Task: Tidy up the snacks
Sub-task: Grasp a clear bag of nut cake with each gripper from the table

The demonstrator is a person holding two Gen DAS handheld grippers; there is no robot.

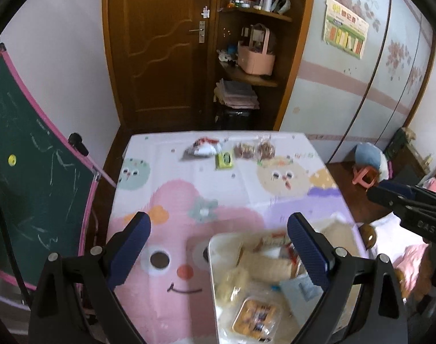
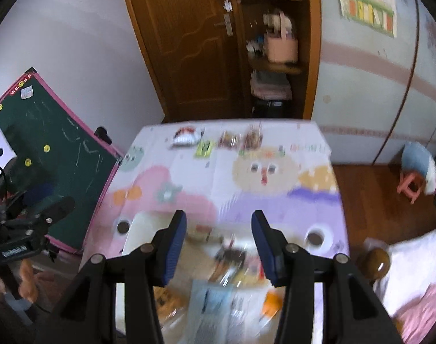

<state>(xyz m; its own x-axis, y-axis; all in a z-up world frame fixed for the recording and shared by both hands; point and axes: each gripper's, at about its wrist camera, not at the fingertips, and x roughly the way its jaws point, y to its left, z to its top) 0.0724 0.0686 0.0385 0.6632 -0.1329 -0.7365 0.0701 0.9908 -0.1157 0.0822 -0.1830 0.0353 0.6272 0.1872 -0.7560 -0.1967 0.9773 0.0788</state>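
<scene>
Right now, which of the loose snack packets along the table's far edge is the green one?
The small square green packet, second from the left: the white-and-red packet lies to its left, two clear bags of brown snacks to its right.

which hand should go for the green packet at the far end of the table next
Either could: both grippers, left and right, stand open and empty over the tray. The green packet lies nearly dead ahead of the left, so left has a slight edge.
</scene>
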